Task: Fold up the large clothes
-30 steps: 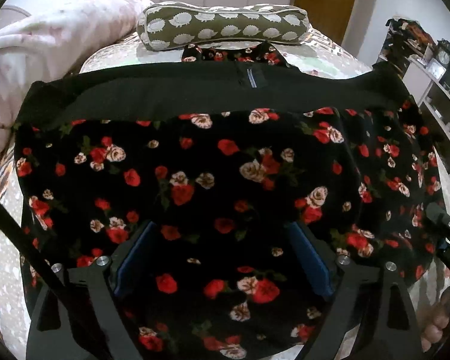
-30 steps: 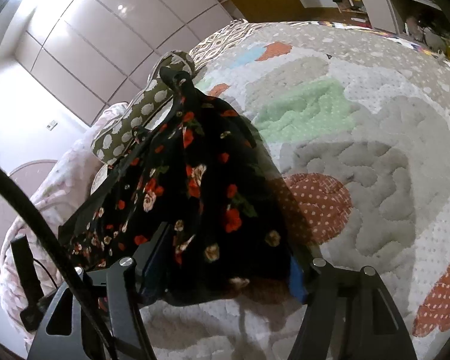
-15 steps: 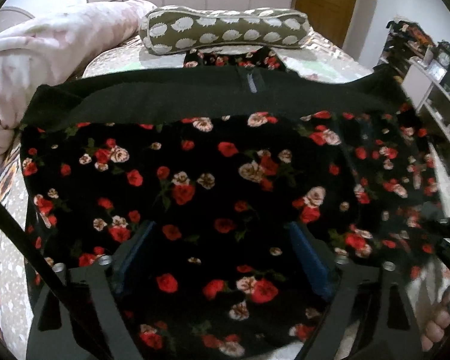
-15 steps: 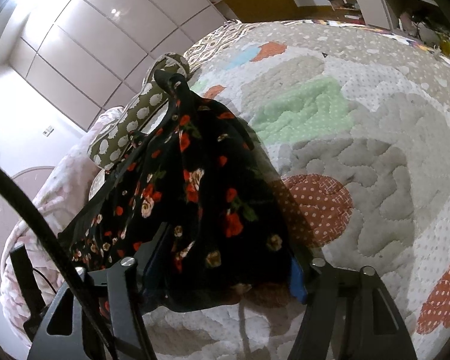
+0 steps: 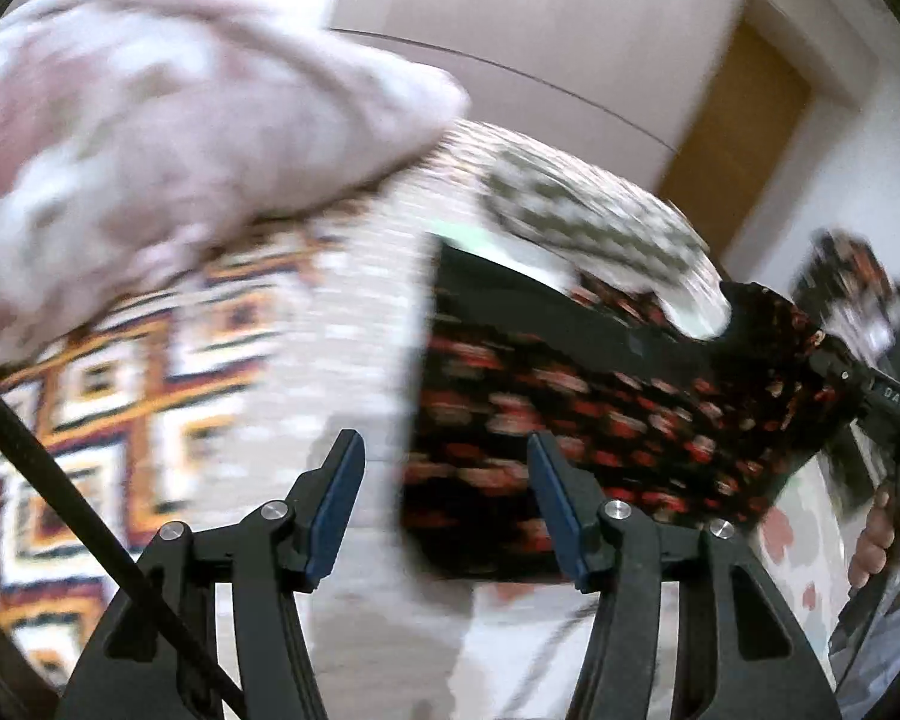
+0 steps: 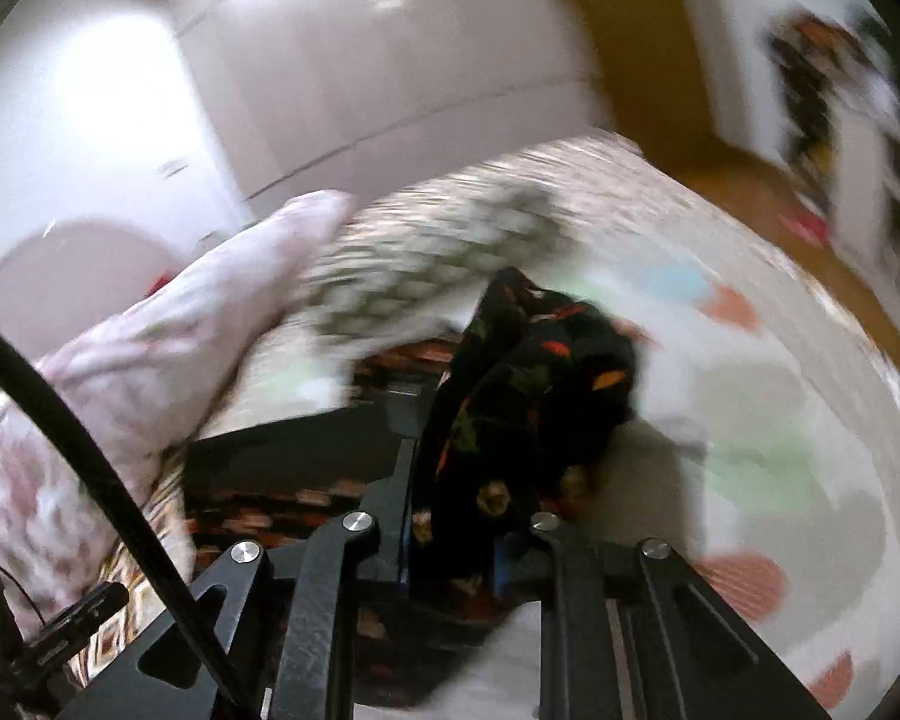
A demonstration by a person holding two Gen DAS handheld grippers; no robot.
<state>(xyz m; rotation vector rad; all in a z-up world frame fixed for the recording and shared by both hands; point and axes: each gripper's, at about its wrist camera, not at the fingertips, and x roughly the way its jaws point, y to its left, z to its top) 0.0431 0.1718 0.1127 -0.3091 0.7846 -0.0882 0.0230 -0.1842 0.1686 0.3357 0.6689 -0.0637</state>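
A black garment with red and cream flowers [image 5: 600,420] lies folded on the bed, with a plain black band along its far edge. My left gripper [image 5: 444,504] is open and empty, off the garment's left edge, over the bedspread. My right gripper [image 6: 450,546] is shut on a bunched corner of the floral garment [image 6: 528,396] and holds it lifted above the bed. The right gripper also shows at the right of the left wrist view [image 5: 870,390], gripping the raised cloth. Both views are blurred by motion.
A pink blanket [image 5: 150,138] is heaped at the left of the bed. An olive patterned pillow [image 5: 594,228] lies at the head. The quilted bedspread [image 6: 750,450] stretches to the right. A wooden door [image 5: 738,138] and shelves [image 6: 840,90] stand beyond.
My left gripper has let go of the garment and swung left off it. My right gripper has closed on the garment's corner and lifted it up and inward.
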